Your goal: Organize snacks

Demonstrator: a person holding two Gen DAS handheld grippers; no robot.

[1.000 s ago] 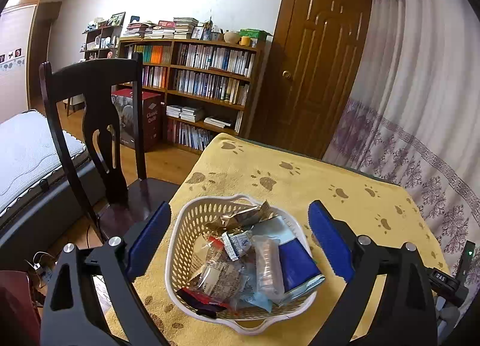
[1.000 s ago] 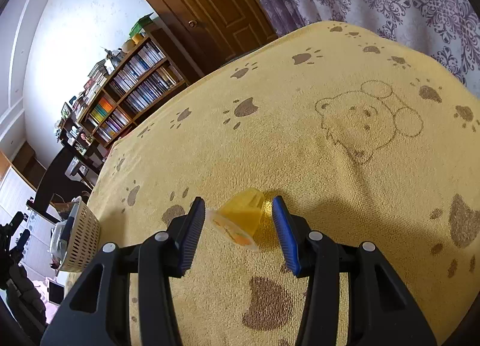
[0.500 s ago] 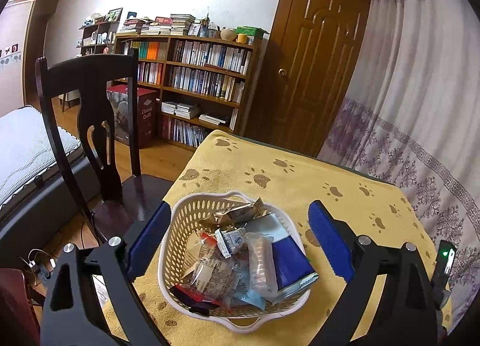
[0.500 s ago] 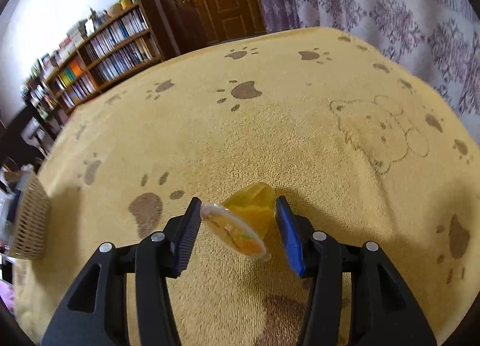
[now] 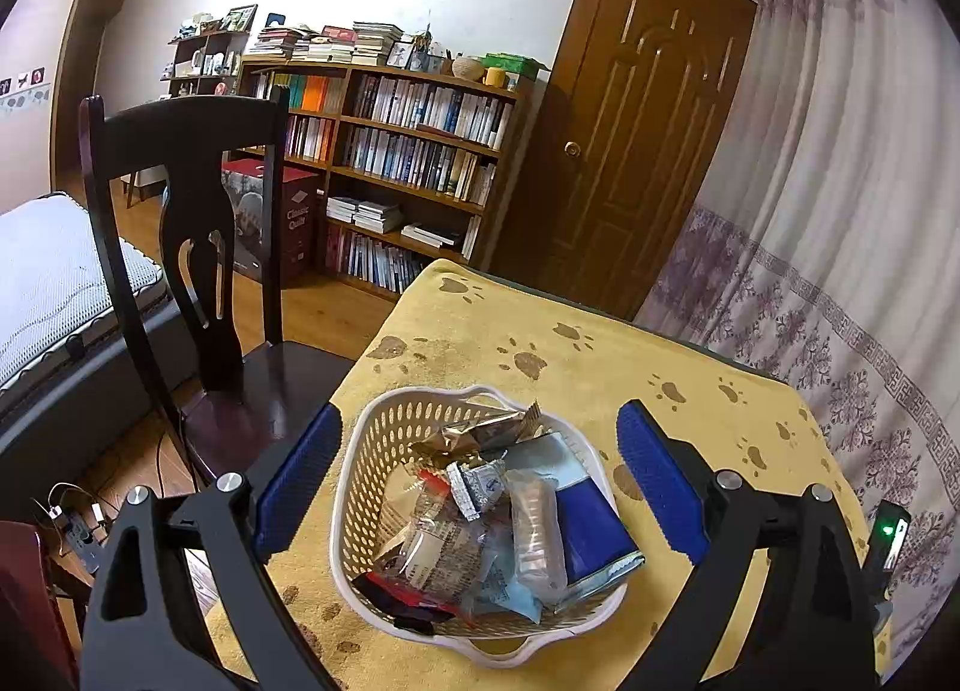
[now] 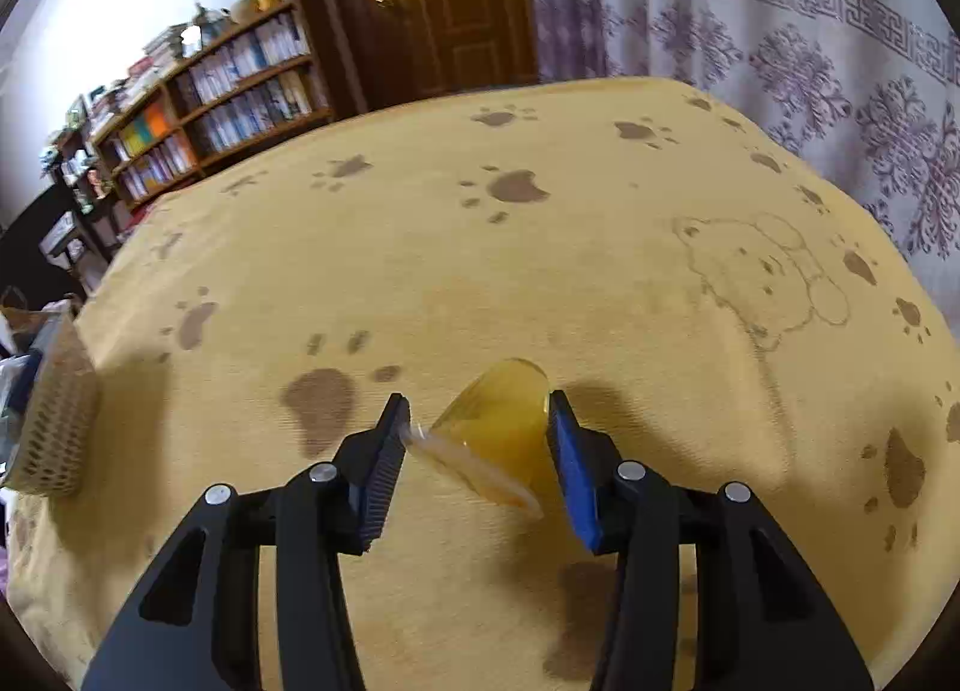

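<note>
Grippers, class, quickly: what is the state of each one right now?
Left gripper: open, holding nothing, jaws spread on either side of the snack basket.
Right gripper: shut on the yellow jelly cup, which is tilted between the jaws.

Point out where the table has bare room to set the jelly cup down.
Bare yellow paw-print cloth runs from the white perforated basket to the curtain-side edge. The basket is crowded with wrapped snacks. The right gripper holds the orange jelly cup.

The surface (image 6: 540, 271) lies bare from the basket (image 6: 57, 421) at its left edge to the curtain side. A chair (image 5: 198, 247) seemingly crowds that edge.
</note>
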